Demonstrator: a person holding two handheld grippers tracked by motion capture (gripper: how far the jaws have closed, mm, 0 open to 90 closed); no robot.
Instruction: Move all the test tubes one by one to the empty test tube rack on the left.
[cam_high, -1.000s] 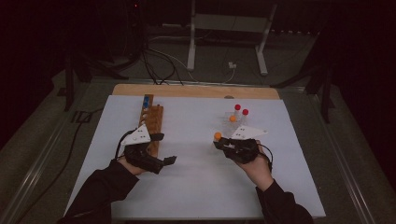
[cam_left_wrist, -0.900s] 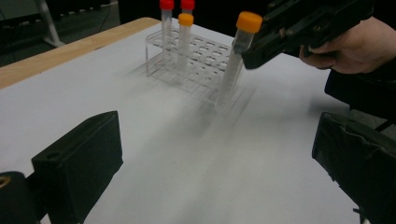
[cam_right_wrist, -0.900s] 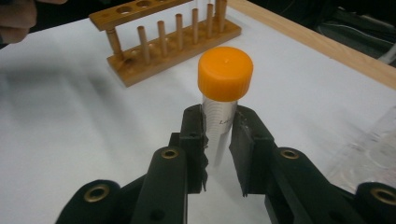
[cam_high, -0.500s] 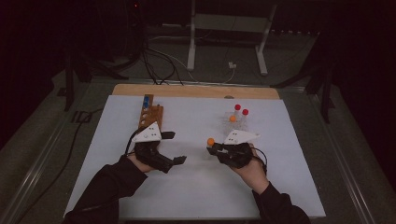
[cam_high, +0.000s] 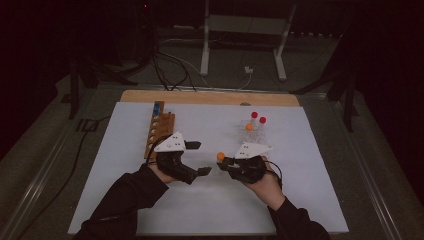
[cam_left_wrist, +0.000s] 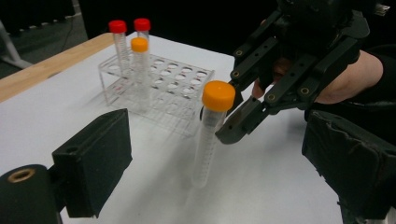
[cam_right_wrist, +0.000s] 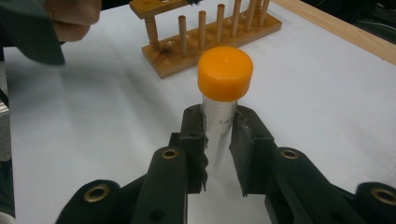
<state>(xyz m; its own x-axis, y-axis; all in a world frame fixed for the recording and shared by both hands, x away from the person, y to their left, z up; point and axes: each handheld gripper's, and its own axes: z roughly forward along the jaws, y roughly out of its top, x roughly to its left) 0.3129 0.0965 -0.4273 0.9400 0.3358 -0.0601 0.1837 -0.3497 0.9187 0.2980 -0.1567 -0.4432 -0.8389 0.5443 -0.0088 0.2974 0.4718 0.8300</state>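
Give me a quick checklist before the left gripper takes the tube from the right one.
1. Right gripper shut on the orange-capped tube: ok.
2. Tube upright: ok.
3. Left gripper open, jaws just been closing, tube between them untouched: ok.
4. Tube body below the right gripper bare for gripping: ok.
5. Wooden rack has free holes: ok.
6. Tube contents: cannot tell.

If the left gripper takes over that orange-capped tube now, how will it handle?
The orange-capped tube looks empty and clear, so probably light and stiff. Its smooth round wall may slip or swivel; the right gripper pinches it just under the cap. Set down loose, the narrow tube would likely tip and roll.
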